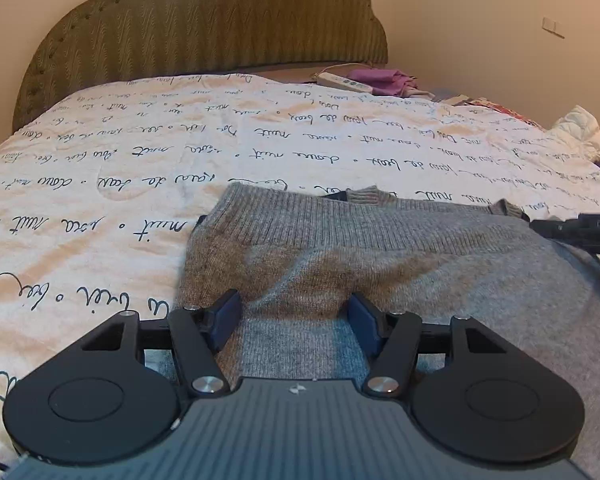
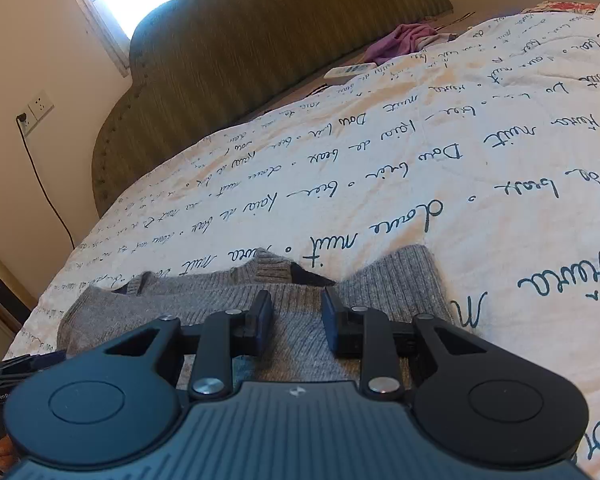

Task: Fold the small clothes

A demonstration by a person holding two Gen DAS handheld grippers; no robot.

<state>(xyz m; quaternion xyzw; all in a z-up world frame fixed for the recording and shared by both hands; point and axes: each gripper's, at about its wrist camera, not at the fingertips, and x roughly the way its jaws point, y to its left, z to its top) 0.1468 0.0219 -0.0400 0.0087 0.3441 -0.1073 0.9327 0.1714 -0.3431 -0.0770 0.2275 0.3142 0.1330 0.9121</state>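
A grey knit sweater lies folded on the bed, its ribbed hem towards the headboard. My left gripper hovers low over its near left part, jaws wide open, with the knit lying under and between the blue pads but not pinched. In the right wrist view the sweater fills the foreground. My right gripper has its pads close together with ribbed fabric bunched between them, so it is shut on the knit. Its black tip shows at the right edge of the left wrist view.
The bed has a white quilt printed with dark handwriting and a padded olive headboard. A white remote and purple cloth lie near the headboard. White clothing is piled at the right. A wall socket with a cable is on the left.
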